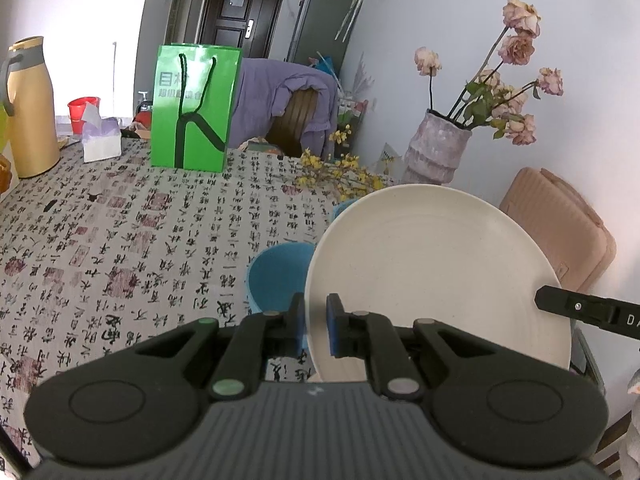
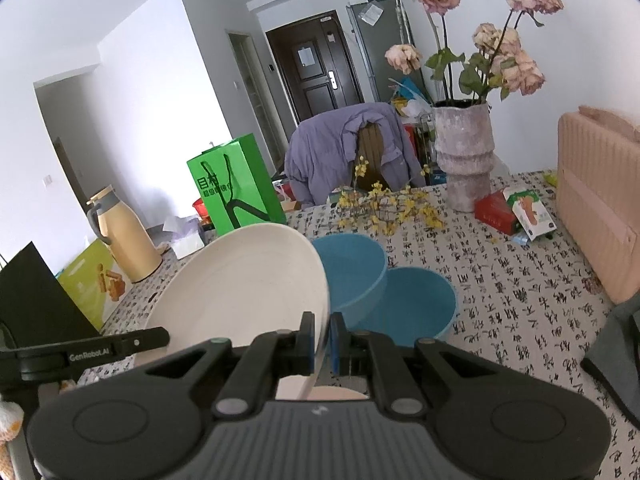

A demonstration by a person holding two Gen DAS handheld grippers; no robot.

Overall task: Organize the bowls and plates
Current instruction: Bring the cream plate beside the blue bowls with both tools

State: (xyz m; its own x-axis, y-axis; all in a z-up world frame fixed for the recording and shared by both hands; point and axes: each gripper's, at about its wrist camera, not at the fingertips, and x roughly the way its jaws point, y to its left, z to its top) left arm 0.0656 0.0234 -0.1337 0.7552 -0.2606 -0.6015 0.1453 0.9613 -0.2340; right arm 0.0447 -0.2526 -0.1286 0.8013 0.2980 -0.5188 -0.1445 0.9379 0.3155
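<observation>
A cream plate (image 1: 424, 272) hangs tilted on edge above the patterned tablecloth, held from both sides. My left gripper (image 1: 316, 320) is shut on the plate's left rim. My right gripper (image 2: 322, 336) is shut on the opposite rim of the same cream plate (image 2: 240, 292). The right gripper's black finger (image 1: 580, 308) shows at the plate's far side in the left wrist view. Two blue bowls (image 2: 352, 272) (image 2: 416, 304) sit on the cloth just behind the plate, one leaning into the other. One blue bowl (image 1: 276, 276) shows left of the plate in the left wrist view.
A green paper bag (image 1: 192, 108), a tan thermos jug (image 1: 32, 108) and a tissue box (image 1: 102, 140) stand at the far left. A grey vase of dried roses (image 2: 464, 160), yellow flower twigs (image 2: 384, 208), small boxes (image 2: 516, 212) and a pink case (image 2: 600, 200) occupy the right.
</observation>
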